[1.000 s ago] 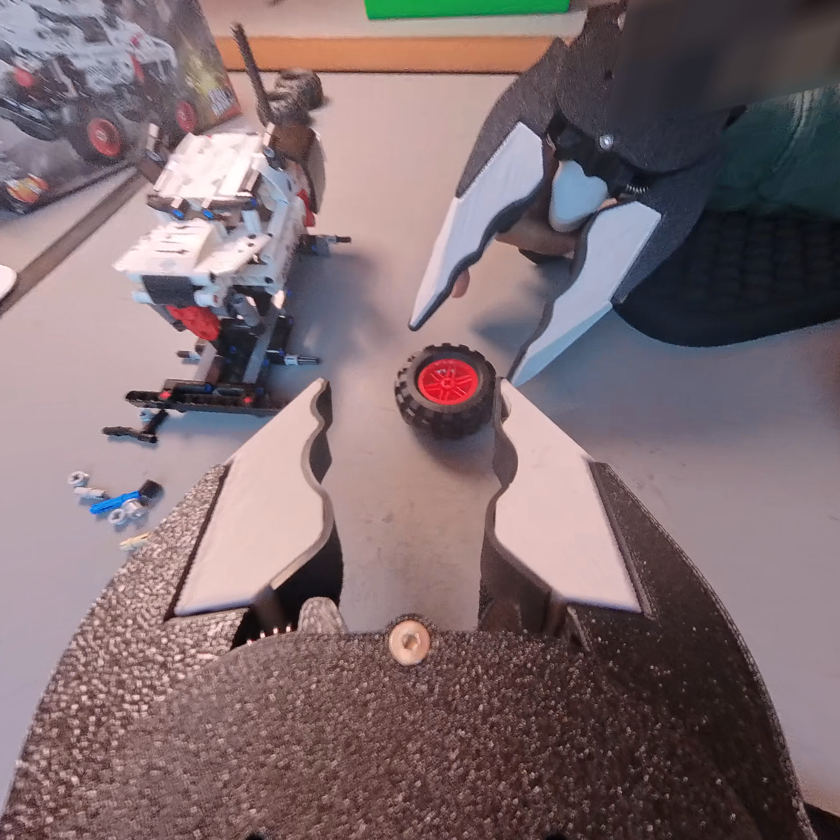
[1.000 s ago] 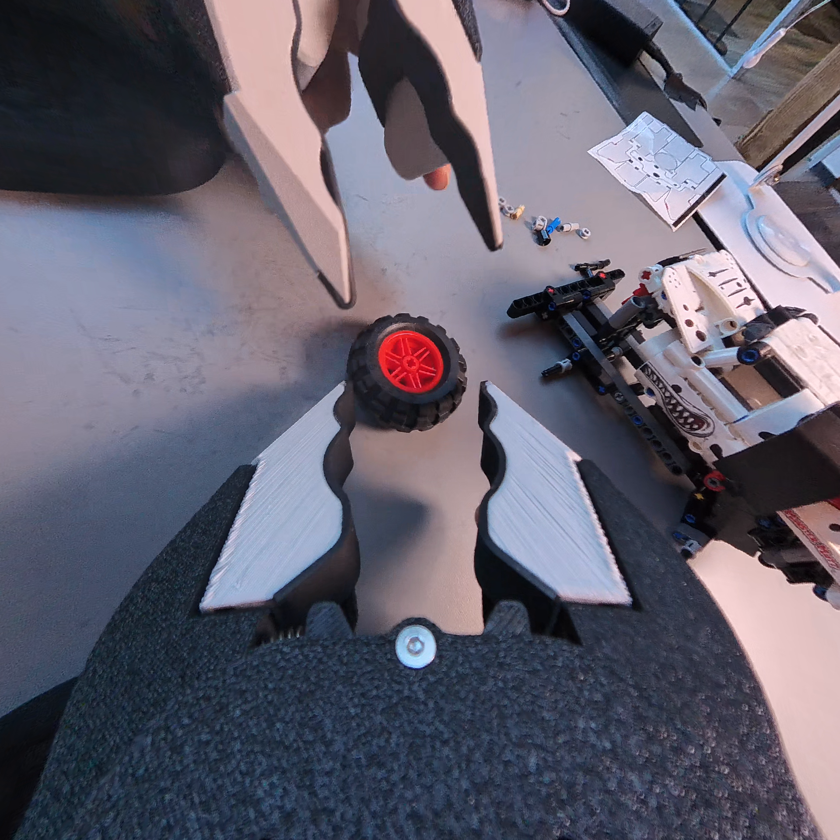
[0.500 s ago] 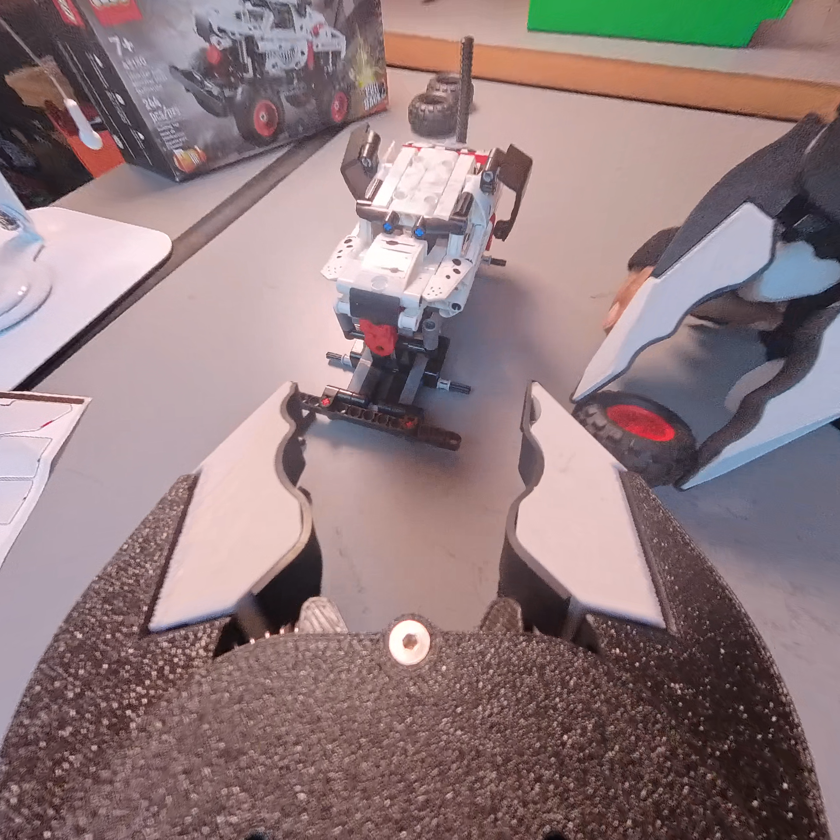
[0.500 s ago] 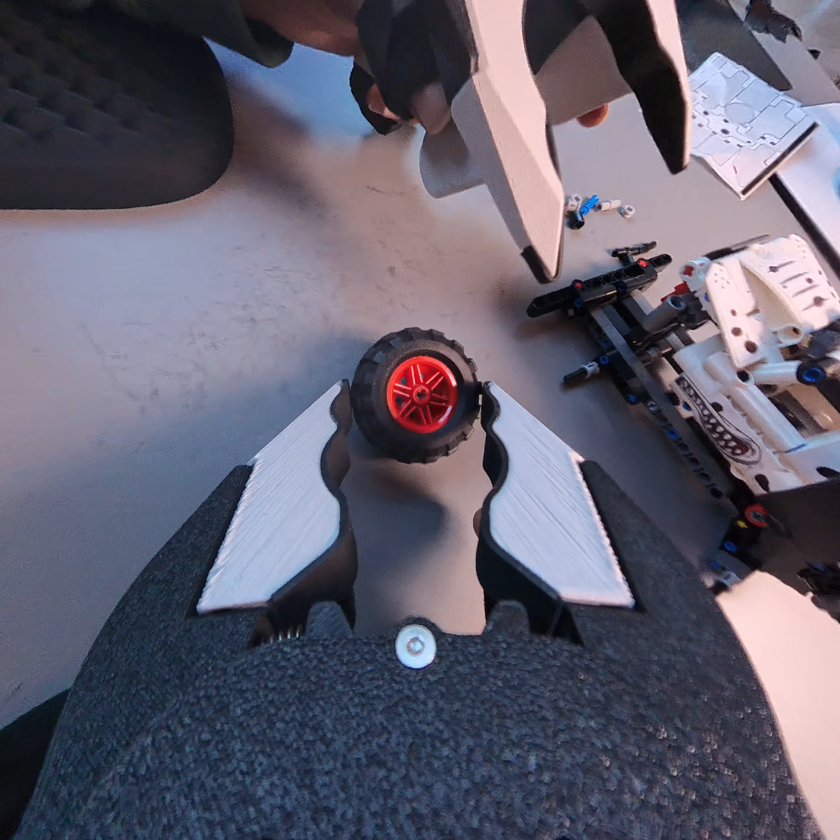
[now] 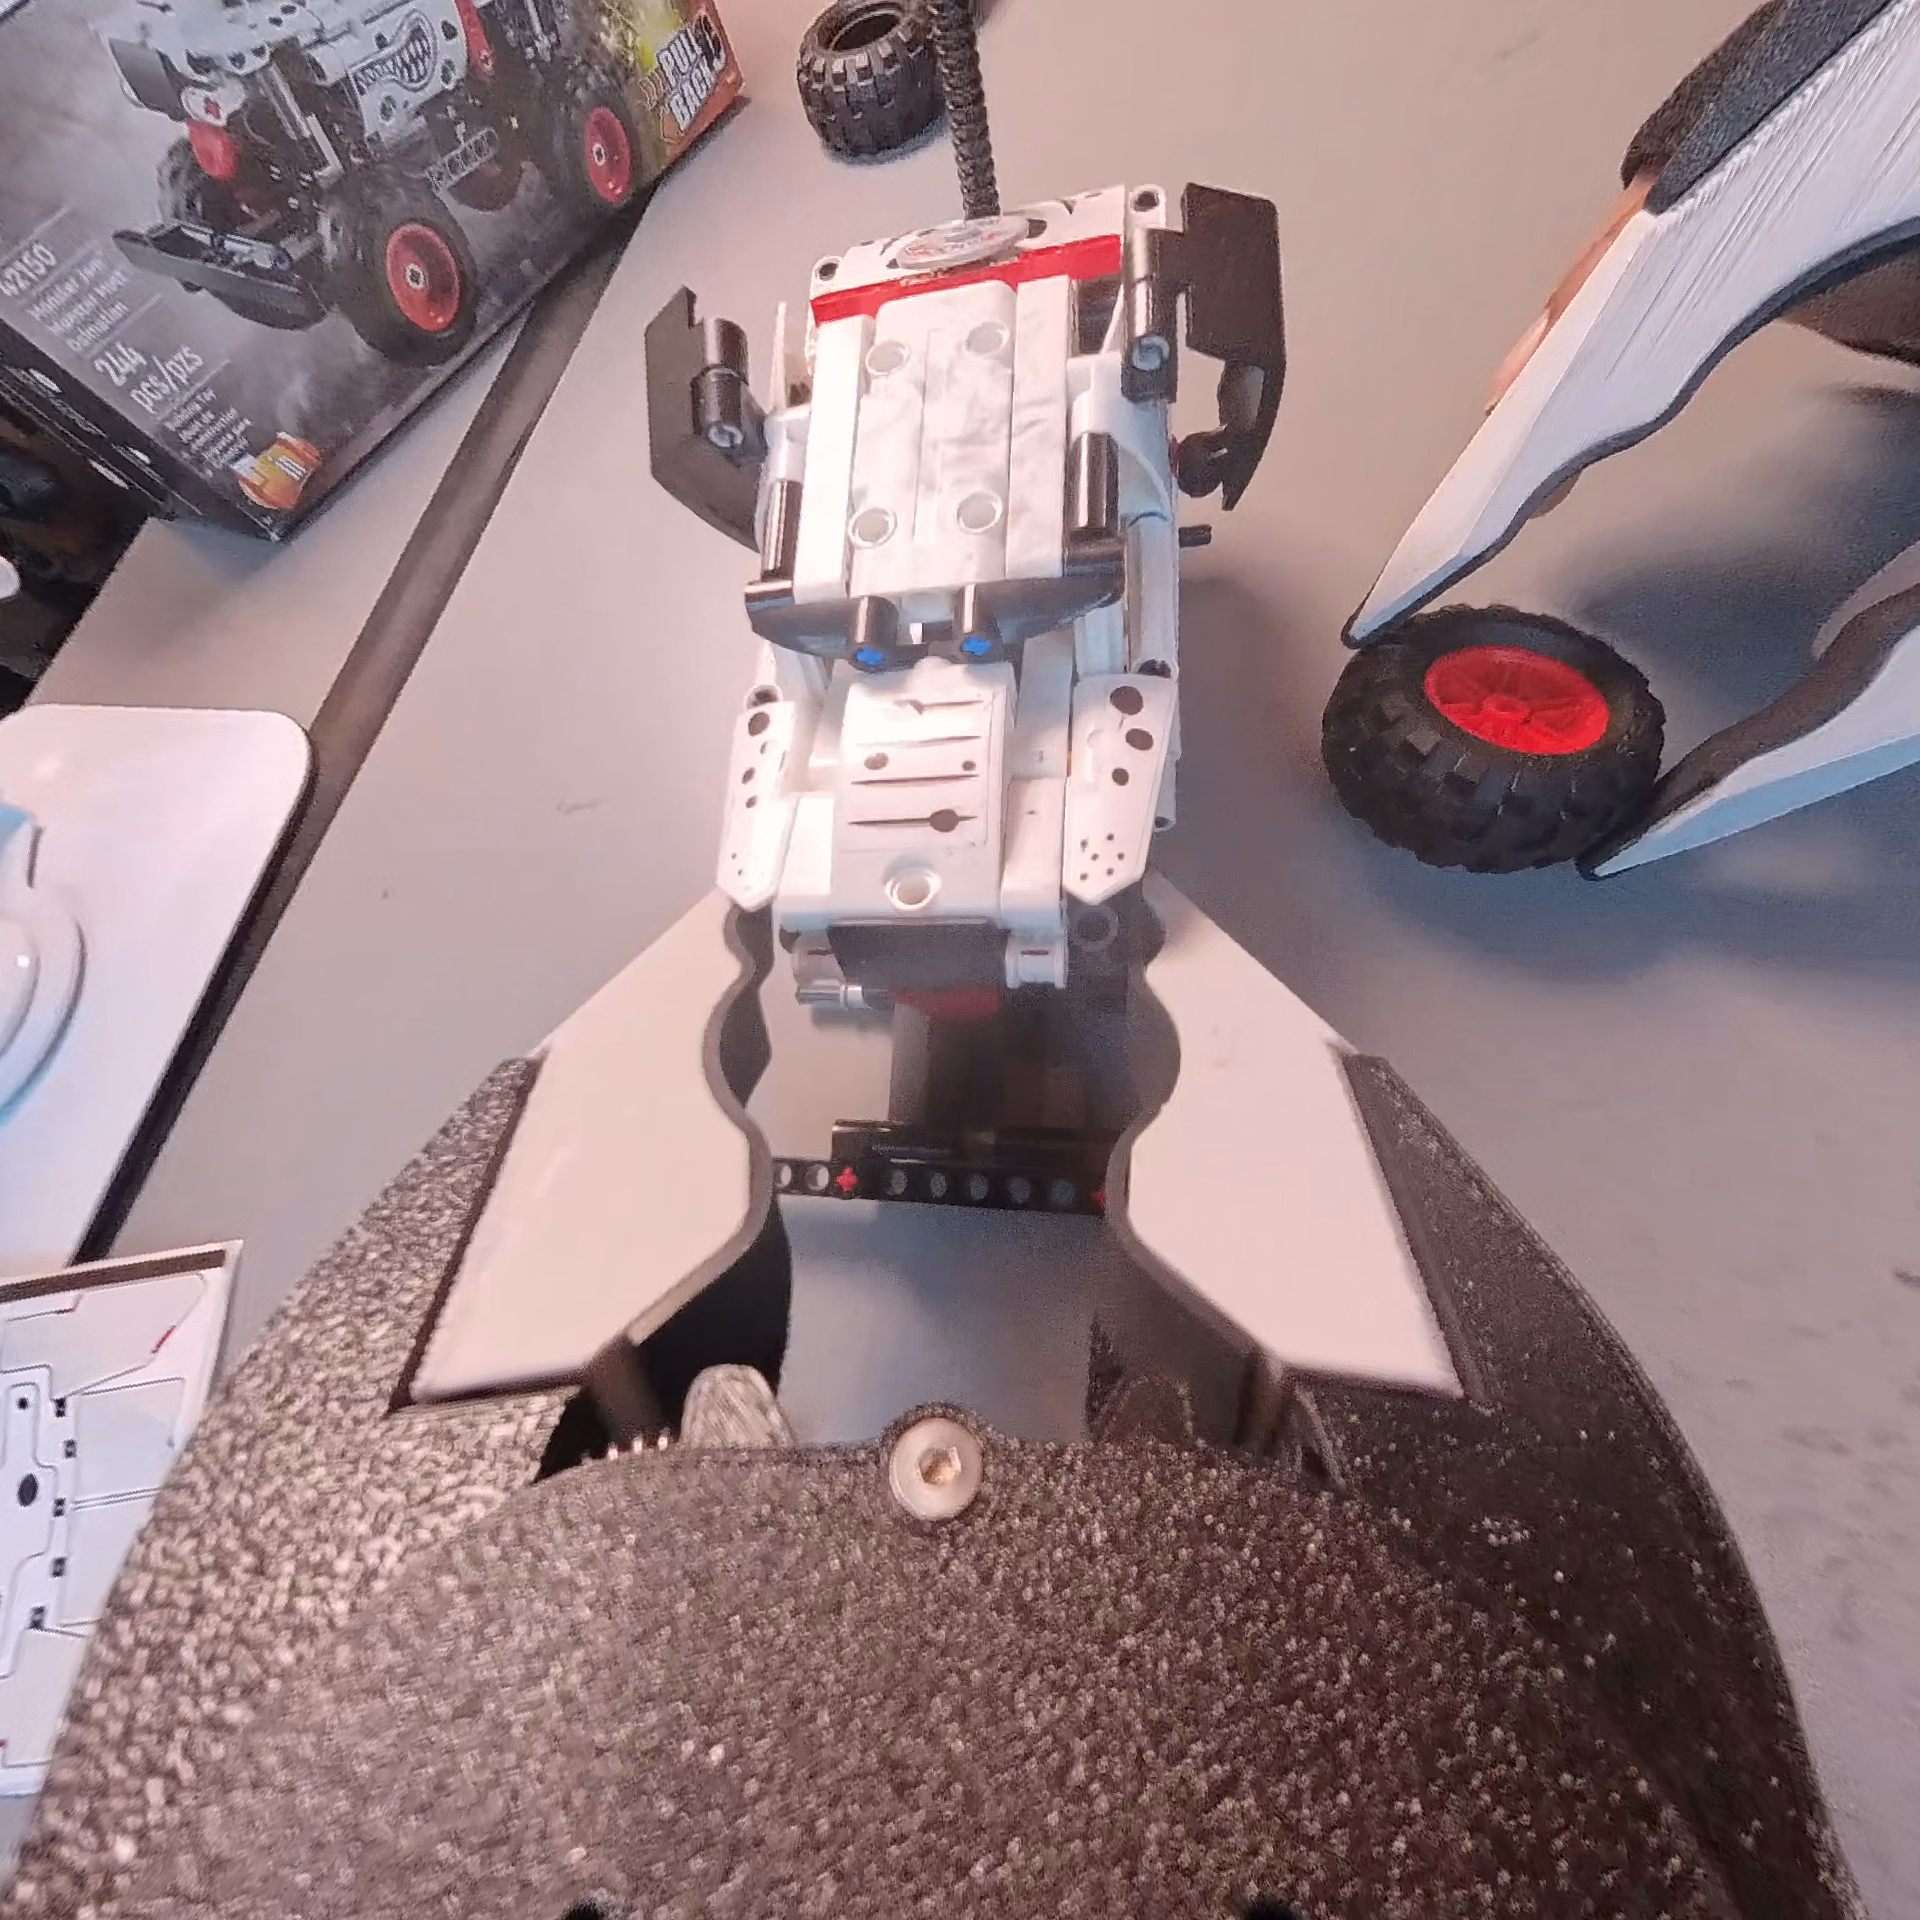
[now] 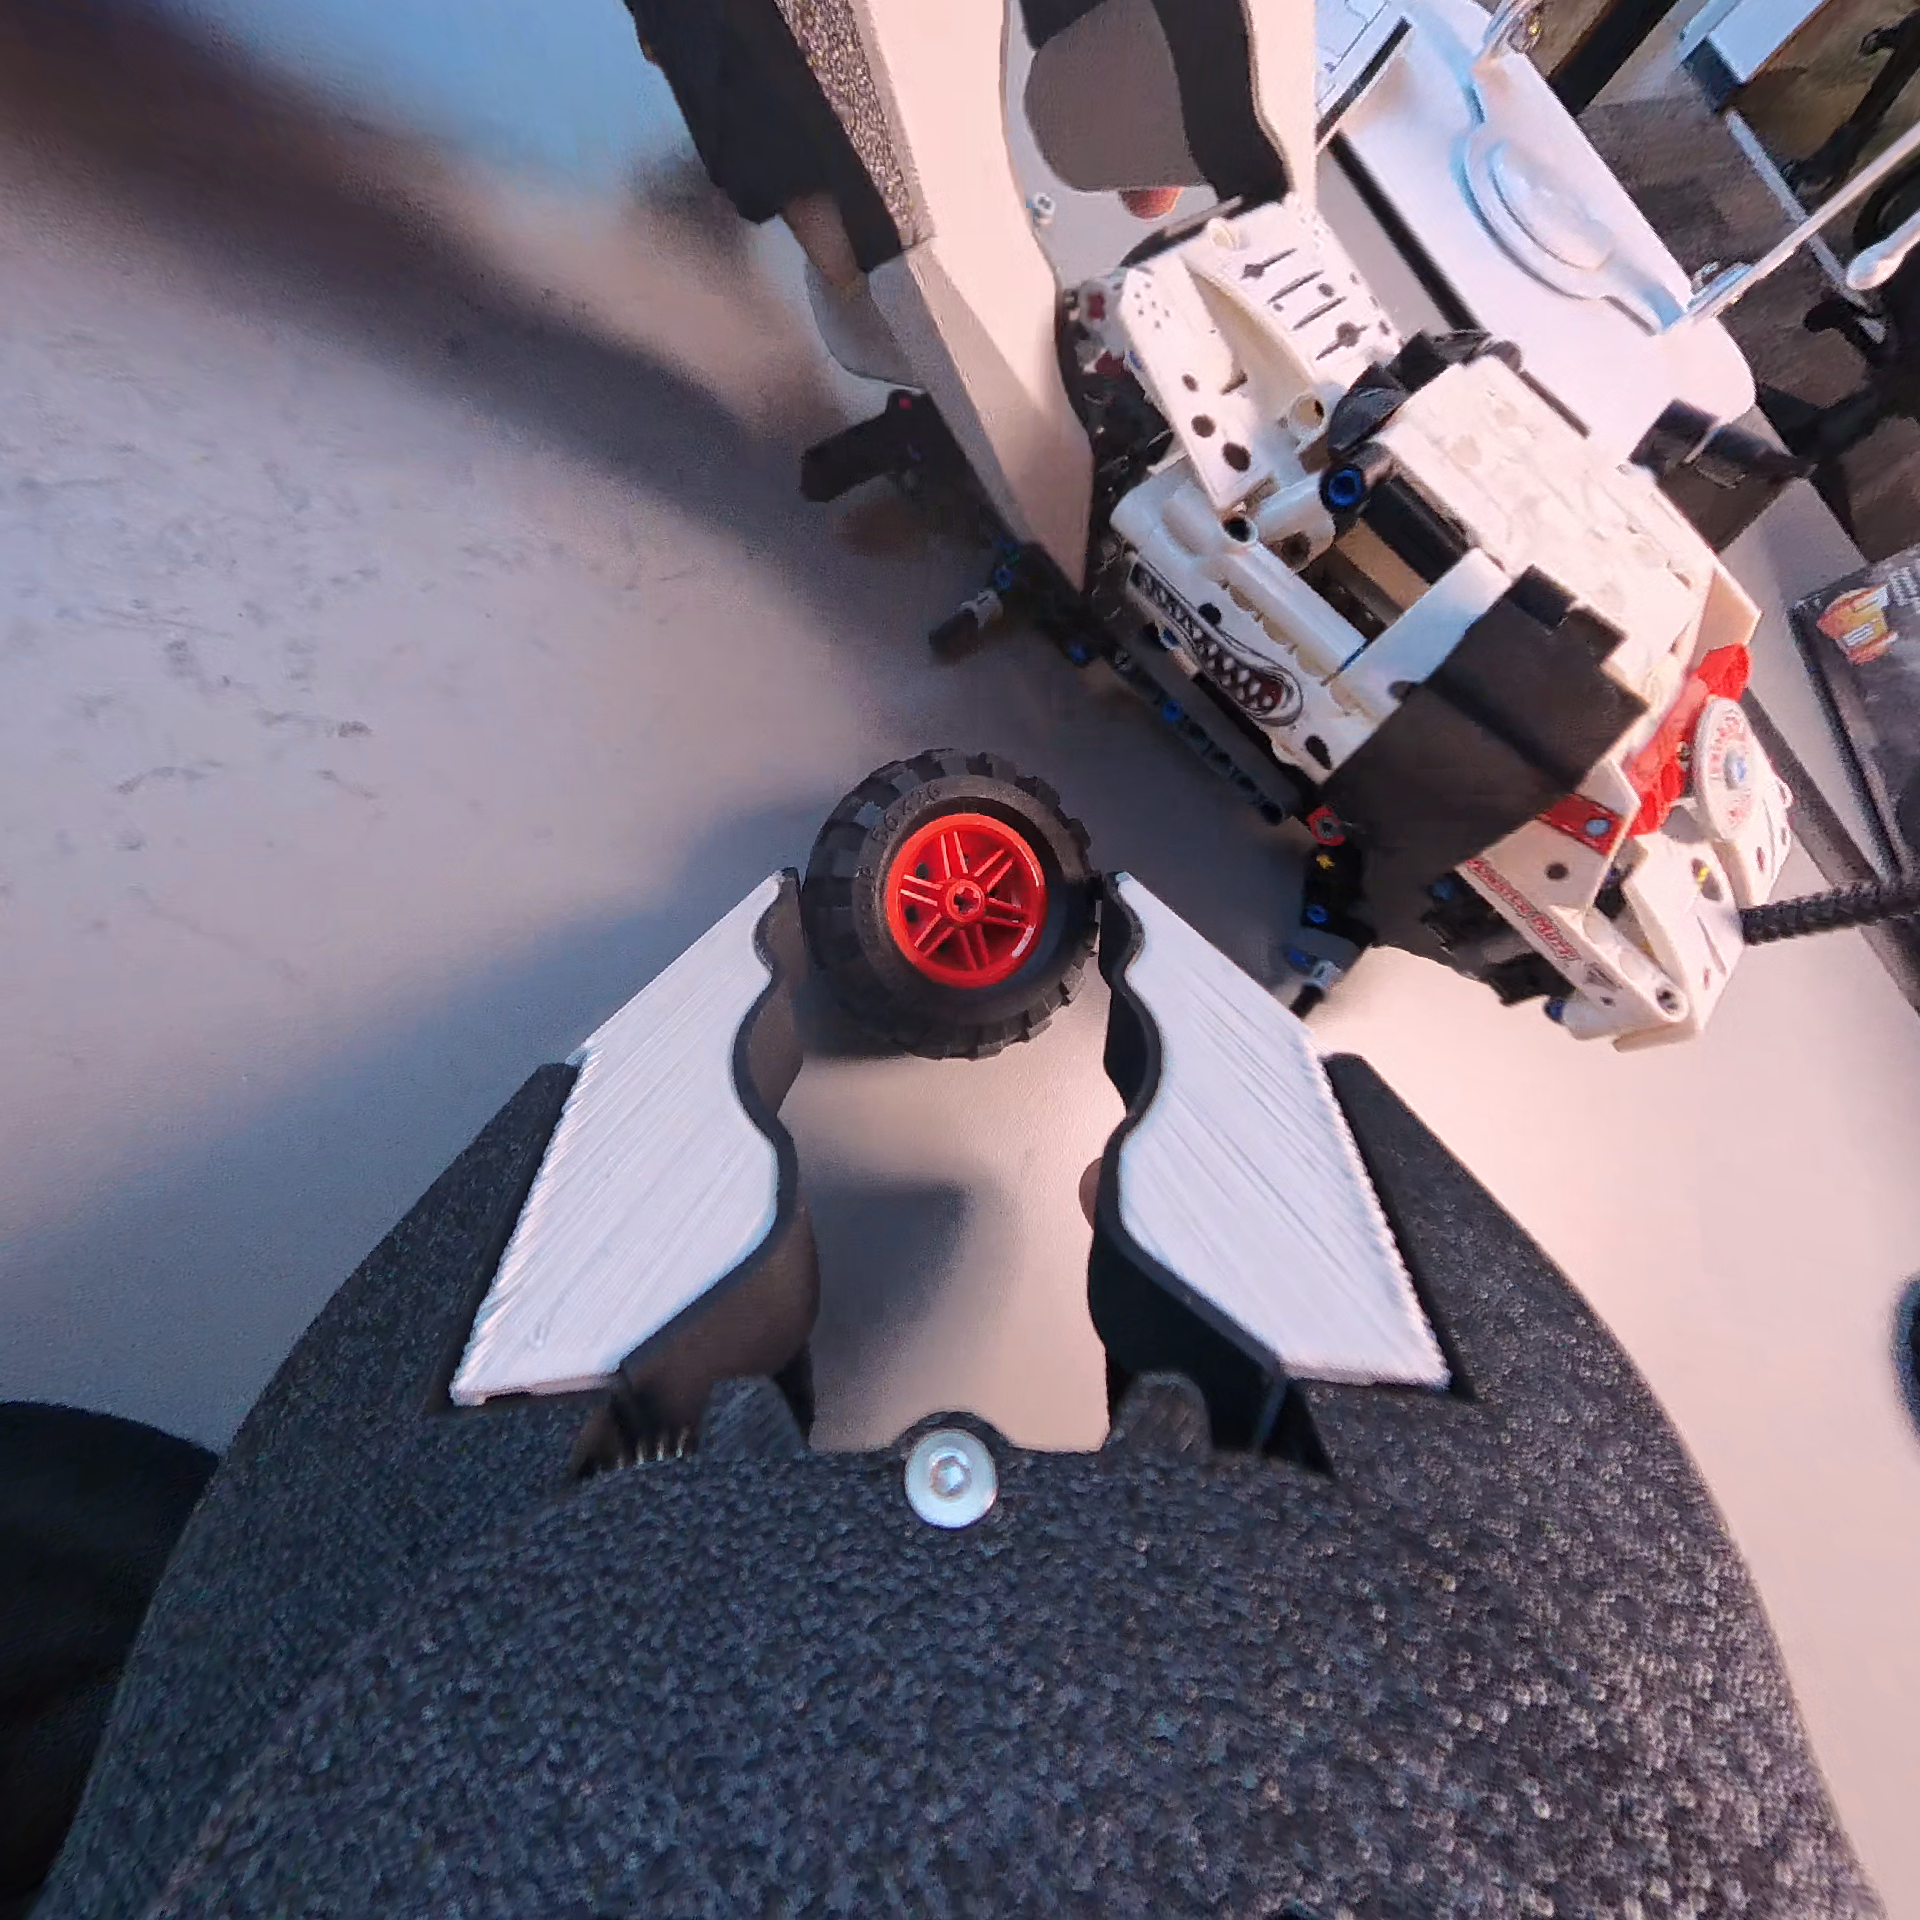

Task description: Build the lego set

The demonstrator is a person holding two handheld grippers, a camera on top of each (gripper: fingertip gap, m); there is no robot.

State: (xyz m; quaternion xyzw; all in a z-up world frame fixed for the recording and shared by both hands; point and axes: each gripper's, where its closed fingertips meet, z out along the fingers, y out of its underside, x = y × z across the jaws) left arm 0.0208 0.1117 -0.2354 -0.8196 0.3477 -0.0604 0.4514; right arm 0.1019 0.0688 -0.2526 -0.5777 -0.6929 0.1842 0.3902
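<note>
1. The wheel (image 6: 951, 899), a black tyre on a red hub, stood on the grey surface (image 6: 312, 644) between the right gripper (image 6: 945, 894) jaws, which were closed onto its tread.
2. The white truck body (image 5: 956, 582) lay just beside the wheel.
3. The left gripper (image 5: 940, 914) jaws stood wide, flanking the truck's front end; contact could not be determined.
4. The set's box (image 5: 312, 208) sat at the surface's far left edge.

Box (image 5: 312, 208): printed lettering, numerals and logos on its dark side, far left corner of the desk.
Truck (image 5: 935, 499): round lettered sticker at the rear; lettered strip along the side.
Wheel (image 6: 951, 914): small raised marks on the black sidewall, too small to read.
</note>
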